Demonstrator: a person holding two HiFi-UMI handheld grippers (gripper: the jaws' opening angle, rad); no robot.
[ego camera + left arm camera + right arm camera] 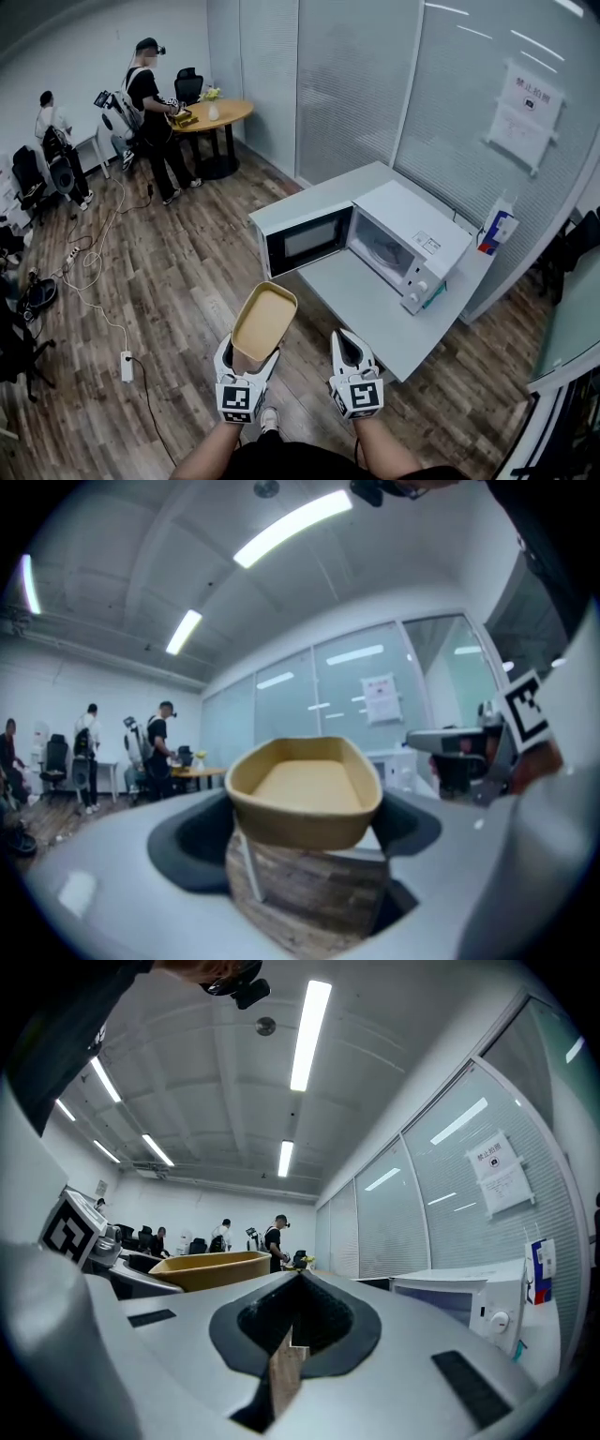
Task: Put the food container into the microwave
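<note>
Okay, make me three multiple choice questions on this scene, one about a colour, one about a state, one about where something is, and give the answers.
1. What colour is the microwave casing?
A. black
B. white
C. red

2. The microwave door is
A. shut
B. open
C. taken off

3. Where is the container?
A. in the left gripper
B. inside the microwave
C. on the table

Answers: 1 B, the top and control panel are white. 2 B, the door is swung out to the side and the cavity shows. 3 A, the left gripper view shows the jaws clamped on its near end.
</note>
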